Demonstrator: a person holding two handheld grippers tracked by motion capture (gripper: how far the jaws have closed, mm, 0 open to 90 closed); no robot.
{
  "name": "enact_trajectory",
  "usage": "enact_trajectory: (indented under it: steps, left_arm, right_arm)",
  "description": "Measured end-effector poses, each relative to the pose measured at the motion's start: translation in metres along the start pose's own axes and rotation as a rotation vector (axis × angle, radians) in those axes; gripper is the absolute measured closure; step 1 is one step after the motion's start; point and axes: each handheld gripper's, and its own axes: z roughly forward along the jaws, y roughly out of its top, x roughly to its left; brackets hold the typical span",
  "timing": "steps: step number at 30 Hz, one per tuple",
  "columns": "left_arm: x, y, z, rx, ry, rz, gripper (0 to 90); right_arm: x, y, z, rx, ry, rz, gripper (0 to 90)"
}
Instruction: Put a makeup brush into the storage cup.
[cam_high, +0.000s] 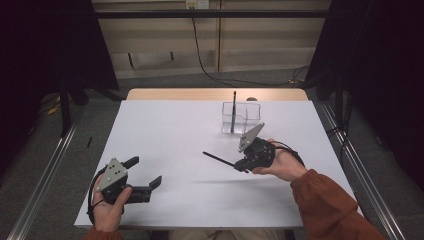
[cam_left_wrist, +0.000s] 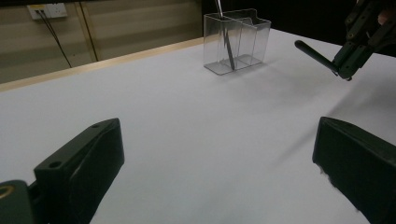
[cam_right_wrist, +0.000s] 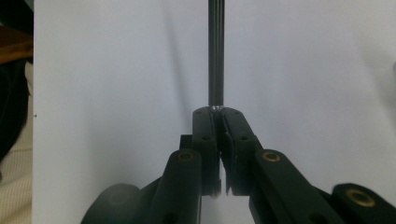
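Fingers of right gripper (cam_high: 239, 165) pinch black pen (cam_high: 218, 159), held level over table (cam_high: 165, 130).

A white tabletop (cam_high: 165, 140) carries the work, with a strip of bare wood (cam_high: 170, 94) showing along its far edge. Beyond that edge the grey floor (cam_high: 165, 79) runs back to a pale panelled wall (cam_high: 150, 35). A black cable (cam_high: 200, 60) drops down the wall from a socket (cam_high: 196, 4) near the top and trails across the floor toward the right. Dark curtains (cam_high: 45, 45) hang on both sides of the tabletop. Metal rails (cam_high: 45, 175) lie along the floor beside its left and right edges.
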Motion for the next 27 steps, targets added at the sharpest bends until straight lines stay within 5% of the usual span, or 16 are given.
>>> enact_trajectory:
  steps: [20, 22, 23, 25, 27]
  left_arm:
    - [-0.011, 0.011, 0.003, 0.015, -0.033, 0.042, 1.5]
    - [-0.011, 0.014, 0.004, -0.002, -0.087, -0.014, 1.7]
    - [-0.012, 0.015, 0.004, 0.000, -0.082, -0.017, 1.8]
    - [-0.013, 0.017, 0.005, 0.019, -0.048, 0.027, 1.1]
    - [-0.013, 0.017, 0.007, 0.018, -0.065, 0.030, 1.3]
  right_arm:
    - [0.001, 0.009, 0.003, 0.289, 0.061, -0.096, 84.2]
    - [0.001, 0.009, 0.003, 0.307, 0.059, -0.100, 84.2]
    - [0.001, 0.009, 0.004, 0.315, 0.066, -0.102, 84.2]
    - [0.002, 0.009, 0.004, 0.324, 0.071, -0.107, 84.2]
    - [0.003, 0.008, 0.005, 0.335, 0.073, -0.105, 84.2]
